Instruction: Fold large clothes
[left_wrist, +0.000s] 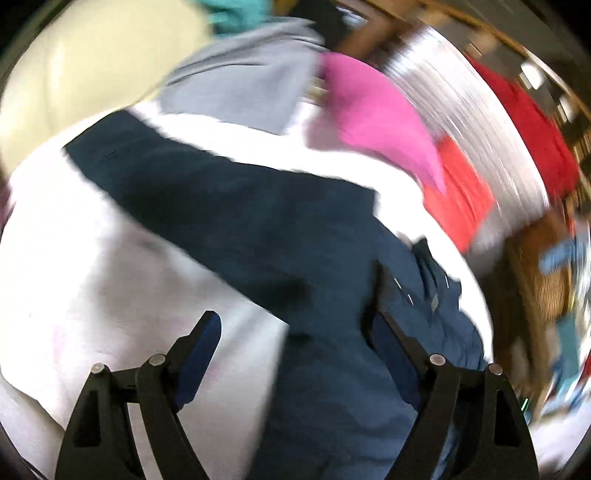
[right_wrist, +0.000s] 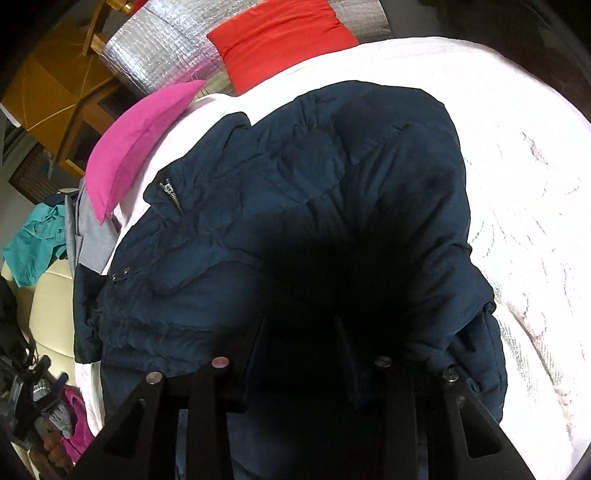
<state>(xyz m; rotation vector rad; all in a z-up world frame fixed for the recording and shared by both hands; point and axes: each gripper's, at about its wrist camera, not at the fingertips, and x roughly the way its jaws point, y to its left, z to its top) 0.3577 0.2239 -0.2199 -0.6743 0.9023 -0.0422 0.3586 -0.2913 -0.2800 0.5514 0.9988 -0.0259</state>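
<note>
The left gripper (left_wrist: 293, 325) stands released, its two black fingers spread wide with blue pads on their inner faces; the one at 5 o'clock lies against the navy jacket (left_wrist: 229, 206), the one at 7 o'clock hangs over the white bedcover (left_wrist: 74, 258). This view is smeared by motion blur. The jacket's dark sleeve runs as a long band from between the fingers up toward 10 o'clock across the cover.

The right gripper (right_wrist: 299, 328) is pressed into the jacket (right_wrist: 295, 177), its black fingers sunk in deep shadow among the folds; whether they pinch cloth cannot be told. From there the jacket spreads toward 12 o'clock as one puffy, quilted, wrinkled mass, with a metal zipper (right_wrist: 170, 194) at 10 o'clock and two small snaps (right_wrist: 120, 274) near 9 o'clock.

The bedcover (right_wrist: 517, 166) is soft, textured and pale, filling 1 to 4 o'clock. One pink pillow (right_wrist: 129, 147), smooth and pointed, lies at 10 o'clock at the cover's edge. One red cushion (right_wrist: 280, 37) sits at 12 o'clock on a crinkled silver quilted mat (right_wrist: 155, 55). A grey garment (right_wrist: 90, 236) and a teal cloth (right_wrist: 33, 247) lie at 9 o'clock.
</note>
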